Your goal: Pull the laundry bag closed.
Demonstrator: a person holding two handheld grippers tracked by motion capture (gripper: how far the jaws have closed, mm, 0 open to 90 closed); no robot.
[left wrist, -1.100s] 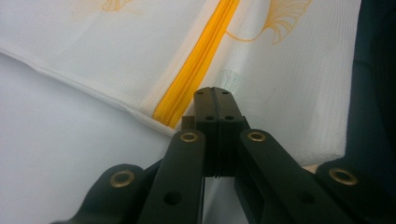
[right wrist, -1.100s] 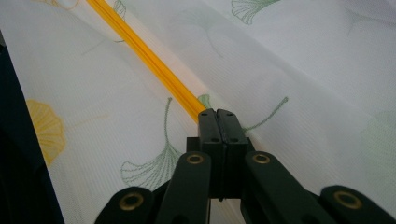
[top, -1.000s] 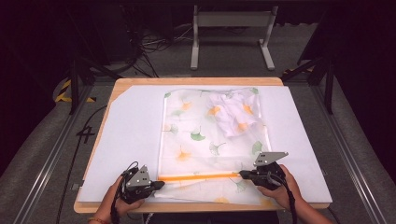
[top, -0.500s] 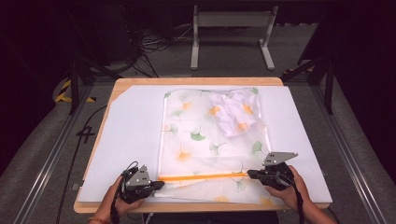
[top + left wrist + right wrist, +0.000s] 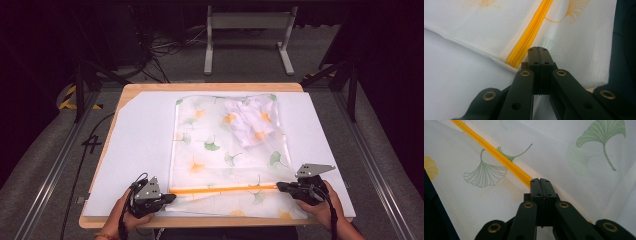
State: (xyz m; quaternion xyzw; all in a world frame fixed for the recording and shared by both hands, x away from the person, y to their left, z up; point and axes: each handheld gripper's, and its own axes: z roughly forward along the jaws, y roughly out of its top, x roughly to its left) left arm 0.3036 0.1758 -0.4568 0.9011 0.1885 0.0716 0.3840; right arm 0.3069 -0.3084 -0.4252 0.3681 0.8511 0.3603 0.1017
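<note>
The mesh laundry bag (image 5: 227, 155) lies flat on the white table cover (image 5: 140, 150), long axis running away from the person, its orange zipper (image 5: 222, 189) crosswise near the front edge. The left gripper (image 5: 167, 198) and right gripper (image 5: 281, 186) pinch the zipper's ends, jaws closed. A crumpled garment (image 5: 250, 120) shows blurrily inside.

Laundry bag (image 5: 227, 150): thin white mesh cloth, semi-sheer, finely woven, matt, printed with green and orange leaves. Zip (image 5: 222, 189): orange, smooth, probably plastic. Garment inside the bag (image 5: 250, 120): soft crumpled cloth. Table (image 5: 210, 87): pale wood rim, satin; top covered by a smooth white matt sheet (image 5: 140, 145). Left gripper (image 5: 539, 51) and right gripper (image 5: 541, 182): matt black plastic jaws, brass-coloured rivets.
</note>
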